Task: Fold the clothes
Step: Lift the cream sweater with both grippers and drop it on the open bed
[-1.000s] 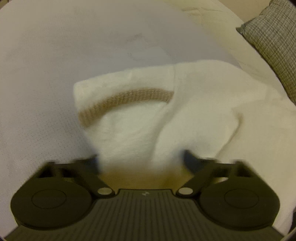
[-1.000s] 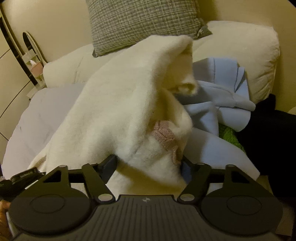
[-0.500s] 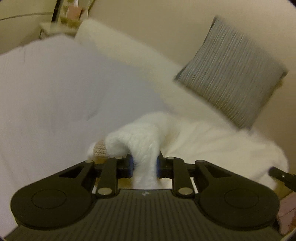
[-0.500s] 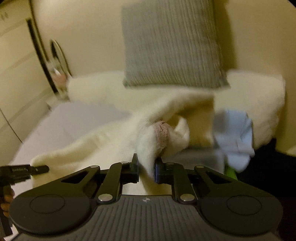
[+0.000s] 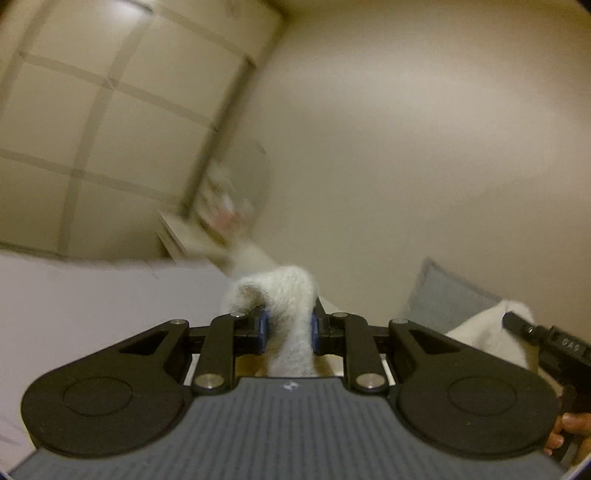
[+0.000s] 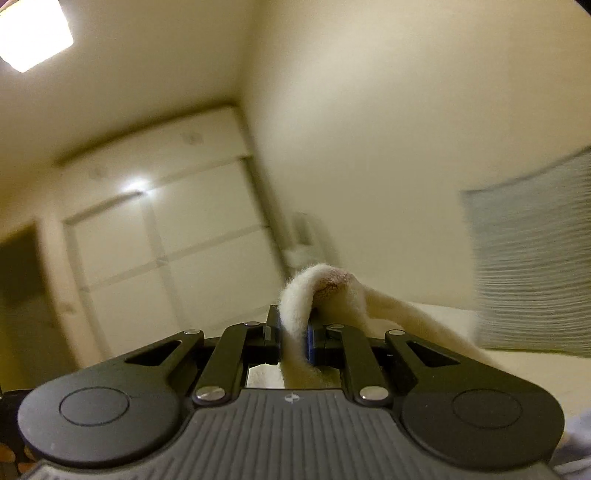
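Note:
A fluffy cream-white sweater [image 5: 284, 295] is pinched in my left gripper [image 5: 287, 328], a fold bulging over the blue pads and the cloth hanging down behind the jaws. My right gripper [image 6: 293, 339] is shut on another part of the same sweater [image 6: 295, 306]; a pinkish trim [image 6: 332, 282] shows at the top of that fold, and the cloth trails off to the right. Both grippers are lifted and point roughly level at the walls. In the left wrist view the other gripper's black body [image 5: 546, 343] and a hand [image 5: 565, 435] show at the right edge.
A pale bed sheet [image 5: 92, 314] lies low at the left. A grey checked cushion [image 6: 535, 258] leans on the beige wall, also seen as a cushion [image 5: 443, 295] in the left view. Panelled wardrobe doors [image 6: 166, 251] stand behind; a ceiling lamp [image 6: 33, 33] glows.
Both grippers closed on the sweater and swung up from the bed. The views tilted from the sheet and cushion to the walls and wardrobe, the sweater rising with them.

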The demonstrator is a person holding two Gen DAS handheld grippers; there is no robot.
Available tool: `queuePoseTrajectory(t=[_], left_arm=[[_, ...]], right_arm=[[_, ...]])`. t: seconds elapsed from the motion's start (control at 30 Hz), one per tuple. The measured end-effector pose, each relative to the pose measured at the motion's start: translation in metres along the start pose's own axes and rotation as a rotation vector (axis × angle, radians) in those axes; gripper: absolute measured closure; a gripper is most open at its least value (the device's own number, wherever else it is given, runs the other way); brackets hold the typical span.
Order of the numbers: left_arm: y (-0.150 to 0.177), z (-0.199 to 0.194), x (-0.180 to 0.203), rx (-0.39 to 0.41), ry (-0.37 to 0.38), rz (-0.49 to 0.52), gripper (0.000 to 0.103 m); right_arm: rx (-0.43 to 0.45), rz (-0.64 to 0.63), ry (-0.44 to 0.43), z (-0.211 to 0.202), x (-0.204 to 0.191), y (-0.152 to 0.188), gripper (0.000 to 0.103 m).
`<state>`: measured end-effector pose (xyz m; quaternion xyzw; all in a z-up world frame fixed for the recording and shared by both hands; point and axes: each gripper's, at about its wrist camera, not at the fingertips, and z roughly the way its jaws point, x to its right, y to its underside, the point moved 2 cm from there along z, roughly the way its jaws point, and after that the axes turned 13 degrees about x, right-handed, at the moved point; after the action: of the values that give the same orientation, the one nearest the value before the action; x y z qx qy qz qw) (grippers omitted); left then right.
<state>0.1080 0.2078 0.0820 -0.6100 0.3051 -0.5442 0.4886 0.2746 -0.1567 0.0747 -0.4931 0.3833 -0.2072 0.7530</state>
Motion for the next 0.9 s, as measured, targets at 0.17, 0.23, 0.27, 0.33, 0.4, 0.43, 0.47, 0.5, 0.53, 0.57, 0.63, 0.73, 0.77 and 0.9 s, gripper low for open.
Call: queuePoseTrajectory(t=[0.17, 0.23, 0.27, 0.33, 0.4, 0.43, 0.47, 0.5, 0.53, 0.57, 0.63, 0.73, 0.77, 0.9], left_arm=[[-0.079, -0.137, -0.04, 0.132, -0.174, 0.064, 0.086], [-0.093, -0.192, -0.059, 0.135, -0.254, 0.088, 0.086], [-0.1, -0.219, -0.069, 0.136, -0.295, 0.1, 0.085], [-0.1, -0.255, -0.088, 0.094, -0.386, 0.114, 0.083], [-0.083, -0.28, -0.119, -0.027, -0.496, 0.109, 0.077], [-0.068, -0.287, -0.135, -0.105, -0.56, 0.101, 0.076], [-0.053, -0.295, -0.151, -0.183, -0.624, 0.094, 0.075], [-0.032, -0.299, -0.171, -0.29, -0.698, 0.079, 0.075], [-0.011, -0.308, -0.185, -0.364, -0.75, 0.064, 0.075], [0.01, -0.317, -0.199, -0.438, -0.8, 0.049, 0.075], [0.039, -0.34, -0.206, -0.525, -0.852, 0.021, 0.075], [0.064, -0.377, -0.198, -0.564, -0.869, -0.055, 0.073], [0.07, -0.384, -0.19, -0.576, -0.875, -0.069, 0.073], [0.088, -0.415, -0.159, -0.61, -0.908, -0.063, 0.069]], right_arm=[[-0.061, 0.133, -0.176, -0.016, -0.091, 0.018, 0.09], [-0.125, 0.179, -0.214, -0.022, -0.125, 0.035, 0.09], [-0.171, 0.205, -0.23, -0.024, -0.142, 0.047, 0.09], [-0.287, 0.227, -0.237, -0.027, -0.178, 0.075, 0.086], [-0.481, 0.177, -0.218, -0.022, -0.215, 0.114, 0.063], [-0.581, 0.133, -0.194, -0.019, -0.228, 0.139, 0.04], [-0.658, 0.075, -0.161, -0.019, -0.237, 0.166, 0.036], [-0.714, 0.019, -0.143, -0.026, -0.25, 0.186, 0.037], [-0.767, -0.027, -0.137, -0.034, -0.262, 0.202, 0.037], [-0.819, -0.074, -0.13, -0.043, -0.275, 0.218, 0.037], [-0.897, -0.088, -0.159, -0.068, -0.288, 0.241, 0.037], [-0.976, -0.114, -0.212, -0.105, -0.301, 0.26, 0.026], [-0.993, -0.14, -0.225, -0.116, -0.306, 0.262, 0.026], [-1.054, -0.205, -0.263, -0.152, -0.313, 0.265, 0.025]])
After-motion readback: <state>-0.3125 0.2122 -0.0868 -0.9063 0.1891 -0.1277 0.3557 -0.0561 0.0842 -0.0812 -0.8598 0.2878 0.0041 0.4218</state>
